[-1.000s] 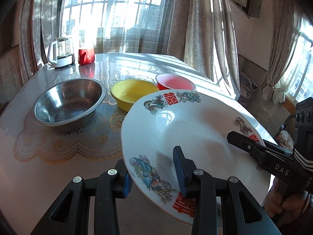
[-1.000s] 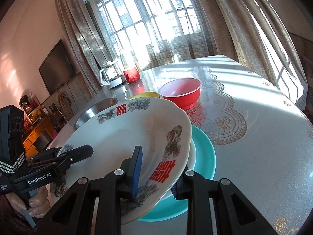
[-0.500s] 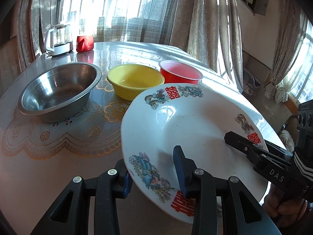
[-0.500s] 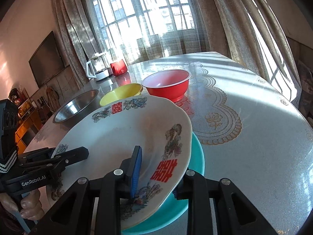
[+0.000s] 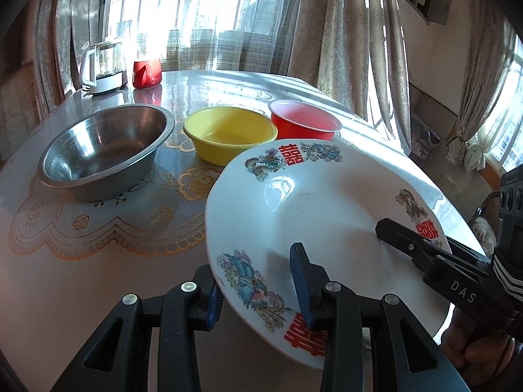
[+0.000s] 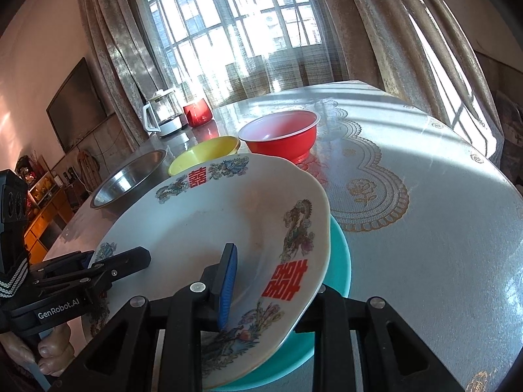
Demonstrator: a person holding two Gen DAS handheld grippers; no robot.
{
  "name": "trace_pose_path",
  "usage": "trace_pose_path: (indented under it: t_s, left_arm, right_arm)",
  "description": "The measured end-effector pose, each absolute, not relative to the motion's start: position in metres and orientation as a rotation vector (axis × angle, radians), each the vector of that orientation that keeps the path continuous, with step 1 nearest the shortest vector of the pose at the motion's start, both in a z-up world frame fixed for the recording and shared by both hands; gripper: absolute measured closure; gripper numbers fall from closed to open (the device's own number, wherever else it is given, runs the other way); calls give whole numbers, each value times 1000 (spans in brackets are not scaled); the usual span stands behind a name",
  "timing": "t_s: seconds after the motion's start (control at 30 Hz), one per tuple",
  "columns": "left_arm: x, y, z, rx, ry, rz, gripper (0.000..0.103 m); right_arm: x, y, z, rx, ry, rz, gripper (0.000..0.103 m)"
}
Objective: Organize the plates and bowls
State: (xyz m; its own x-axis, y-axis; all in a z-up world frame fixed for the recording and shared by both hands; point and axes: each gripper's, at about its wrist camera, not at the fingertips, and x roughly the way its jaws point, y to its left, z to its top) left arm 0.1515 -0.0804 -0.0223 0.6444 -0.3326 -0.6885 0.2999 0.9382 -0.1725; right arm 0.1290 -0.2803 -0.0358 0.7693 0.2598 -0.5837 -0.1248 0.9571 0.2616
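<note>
- A home dining room is showing: sunlight is streaming through curtained windows (image 6: 235, 42).
- A television (image 6: 78, 104) is hanging at left.
- A kettle (image 5: 103, 67) is standing on the lace-patterned table (image 6: 425, 196).

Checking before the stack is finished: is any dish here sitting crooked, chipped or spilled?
Only the white plate is askew: it tilts, held at opposite rims by the left gripper and right gripper, above the teal plate. No chips or spills show. The three bowls stand upright.
</note>
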Motion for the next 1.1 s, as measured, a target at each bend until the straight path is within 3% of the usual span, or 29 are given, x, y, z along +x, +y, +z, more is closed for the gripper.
trace_pose_path:
  t_s: [0.4,0.57,1.1]
  left_arm:
    - [143,-72,-18,-57,774,-351,67]
    - [139,-72,-17,-57,771,-348,68]
    - [138,-76,-20,-59,772,-371,68]
  right_arm:
    - [119,-286,-32,290,670,211,72]
    - [113,-290,-31,296,685,175,56]
    - [96,-307,-37,344,648,152,59]
